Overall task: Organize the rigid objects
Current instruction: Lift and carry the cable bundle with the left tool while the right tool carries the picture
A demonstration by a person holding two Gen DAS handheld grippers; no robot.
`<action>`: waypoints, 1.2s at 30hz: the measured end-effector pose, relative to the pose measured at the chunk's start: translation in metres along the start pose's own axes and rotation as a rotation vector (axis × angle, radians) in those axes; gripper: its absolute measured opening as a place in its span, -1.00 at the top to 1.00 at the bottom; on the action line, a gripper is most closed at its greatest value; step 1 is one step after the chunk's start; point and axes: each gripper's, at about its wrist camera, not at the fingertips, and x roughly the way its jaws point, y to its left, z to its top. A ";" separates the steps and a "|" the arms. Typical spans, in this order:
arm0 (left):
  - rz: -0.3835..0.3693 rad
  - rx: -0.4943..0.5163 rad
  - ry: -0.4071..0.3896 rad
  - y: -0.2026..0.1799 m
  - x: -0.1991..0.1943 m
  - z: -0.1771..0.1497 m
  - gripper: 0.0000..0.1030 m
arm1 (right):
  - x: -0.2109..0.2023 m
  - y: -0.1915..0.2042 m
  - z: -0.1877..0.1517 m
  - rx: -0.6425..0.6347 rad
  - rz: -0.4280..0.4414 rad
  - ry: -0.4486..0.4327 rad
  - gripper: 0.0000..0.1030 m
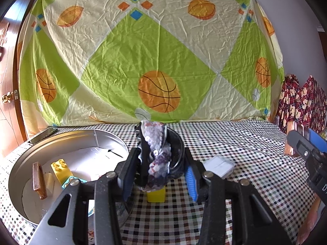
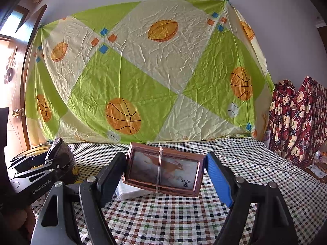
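My left gripper (image 1: 158,176) is shut on a sequined black hair clip (image 1: 158,159) and holds it above a yellow block (image 1: 156,195) on the checked table, just right of a round metal tin (image 1: 114,140). The tin holds a yellow brick (image 1: 60,170), a brown comb (image 1: 38,180) and a light blue piece (image 1: 70,180). My right gripper (image 2: 163,177) is open around a brown framed tablet (image 2: 164,171) tied with string, which rests tilted on a clear plastic box (image 2: 130,192). The left gripper with the clip also shows in the right wrist view (image 2: 59,161).
The clear plastic box shows in the left wrist view (image 1: 219,166) to the right of my left gripper. A phone (image 1: 41,135) lies behind the tin. A basketball-print sheet (image 1: 143,61) hangs behind the table. Red patterned fabric (image 2: 298,122) stands at the right.
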 end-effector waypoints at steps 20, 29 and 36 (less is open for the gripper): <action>0.017 -0.026 -0.014 0.023 -0.010 -0.003 0.19 | 0.003 0.033 -0.001 -0.028 0.076 0.009 -0.57; 0.037 -0.022 -0.054 0.030 -0.022 -0.002 0.19 | 0.005 0.048 -0.001 -0.044 0.104 0.013 -0.57; 0.046 -0.035 -0.055 0.041 -0.025 -0.003 0.19 | 0.008 0.058 -0.002 -0.052 0.130 0.028 -0.57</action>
